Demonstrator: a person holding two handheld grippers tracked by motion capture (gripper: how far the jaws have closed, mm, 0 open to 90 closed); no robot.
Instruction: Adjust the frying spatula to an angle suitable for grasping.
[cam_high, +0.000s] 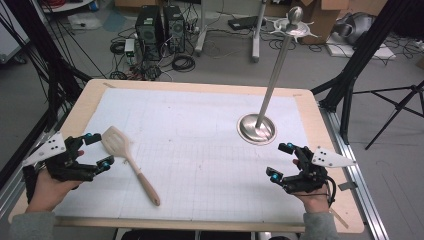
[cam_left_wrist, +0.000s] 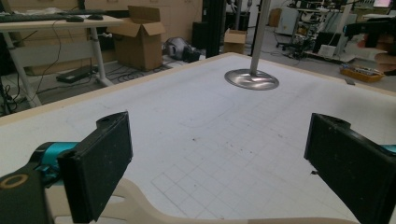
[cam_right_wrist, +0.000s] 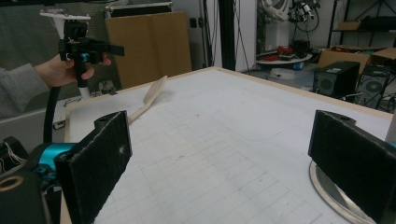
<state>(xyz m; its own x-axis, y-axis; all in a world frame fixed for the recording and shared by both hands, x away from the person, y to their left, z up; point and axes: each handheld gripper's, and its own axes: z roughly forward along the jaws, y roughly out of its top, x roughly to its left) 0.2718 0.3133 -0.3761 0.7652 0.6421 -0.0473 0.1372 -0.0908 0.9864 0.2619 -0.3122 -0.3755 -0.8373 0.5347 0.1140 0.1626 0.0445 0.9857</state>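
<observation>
A wooden spatula (cam_high: 129, 161) is lying flat on the white grid mat (cam_high: 200, 150), well left of the metal stand (cam_high: 257, 128). Its long axis is running diagonally, slotted blade pointing up-left away from the person, handle end pointing toward the near edge. The left gripper (cam_high: 98, 151) is sitting just beside the blade, jaws spread wide, gripping nothing. The right gripper (cam_high: 280, 160) is hovering just near the stand's base, jaws also wide apart and empty.
</observation>
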